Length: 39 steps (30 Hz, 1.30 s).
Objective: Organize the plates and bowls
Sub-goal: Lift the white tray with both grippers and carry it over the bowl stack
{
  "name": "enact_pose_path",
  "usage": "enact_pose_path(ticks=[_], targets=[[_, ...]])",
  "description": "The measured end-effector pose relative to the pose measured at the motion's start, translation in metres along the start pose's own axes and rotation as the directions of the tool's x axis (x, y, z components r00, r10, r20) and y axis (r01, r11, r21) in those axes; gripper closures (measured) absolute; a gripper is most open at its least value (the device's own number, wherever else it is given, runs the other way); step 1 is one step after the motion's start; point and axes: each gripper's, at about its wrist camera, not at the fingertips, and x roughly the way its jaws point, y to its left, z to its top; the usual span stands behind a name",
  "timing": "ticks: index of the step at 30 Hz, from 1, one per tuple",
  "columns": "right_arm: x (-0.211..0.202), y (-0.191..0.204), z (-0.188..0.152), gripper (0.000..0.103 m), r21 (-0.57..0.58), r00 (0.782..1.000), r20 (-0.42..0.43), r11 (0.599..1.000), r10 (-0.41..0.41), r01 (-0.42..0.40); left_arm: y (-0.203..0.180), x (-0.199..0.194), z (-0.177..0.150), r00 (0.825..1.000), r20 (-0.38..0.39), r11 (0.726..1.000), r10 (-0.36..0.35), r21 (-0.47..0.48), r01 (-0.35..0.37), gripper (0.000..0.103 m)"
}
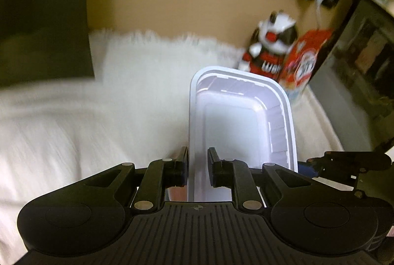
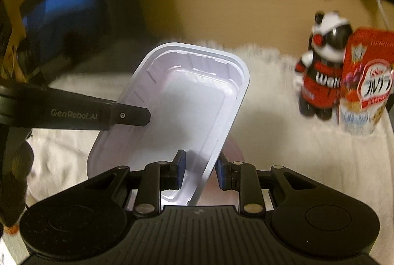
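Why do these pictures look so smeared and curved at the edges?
Left wrist view: the white cloth streaks with motion blur, while the held white tray stays sharp. Right wrist view: the toy figure and cereal box are smeared; the fisheye lens bends the edges, and the warm light is dim.

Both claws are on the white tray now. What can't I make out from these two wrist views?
- Right wrist view: a pinkish object under the white tray is mostly hidden by the tray and the right claw.
- Left wrist view: the tray's near end is cut off behind the left claw.
- Both views: the toy figure and cereal box are motion-blurred; small print is unreadable.
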Motion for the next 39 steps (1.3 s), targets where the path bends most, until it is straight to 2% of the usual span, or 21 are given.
enact_pose_path(ticks=[4,5,10,15,18,25,39], targets=[[0.019,-0.011,-0.014,0.075,-0.024,0.996,-0.075,0.998,0.052,-0.054,0.002,0.026,-0.017,0.996,-0.085,0.997,0.026,-0.069,-0.032,0.085],[0.02,-0.013,-0.014,0.075,-0.034,0.995,-0.073,0.997,0.069,-0.072,0.002,0.027,-0.02,0.997,-0.078,0.996,0.029,-0.081,-0.035,0.082],[0.02,-0.023,-0.01,0.073,-0.046,0.988,-0.095,0.99,0.125,-0.13,0.003,0.022,-0.026,0.996,-0.082,0.992,0.042,-0.118,-0.051,0.082],[0.02,-0.039,0.0,0.072,0.051,0.989,-0.053,0.99,0.135,-0.132,0.001,0.023,-0.023,0.994,-0.109,0.996,0.028,-0.077,-0.037,0.082],[0.026,-0.045,0.008,0.066,0.111,0.987,-0.05,0.983,0.151,-0.145,0.001,0.027,-0.017,0.993,-0.114,0.997,0.026,-0.067,-0.033,0.082],[0.048,-0.053,0.017,0.066,0.2,0.99,-0.035,0.971,0.14,-0.13,0.012,0.038,-0.008,0.993,-0.12,0.994,-0.01,-0.108,-0.003,0.084],[0.022,-0.044,0.034,0.066,0.121,0.991,0.08,0.986,0.106,-0.116,0.009,0.023,0.009,1.0,-0.001,0.998,-0.008,-0.058,0.008,0.085]])
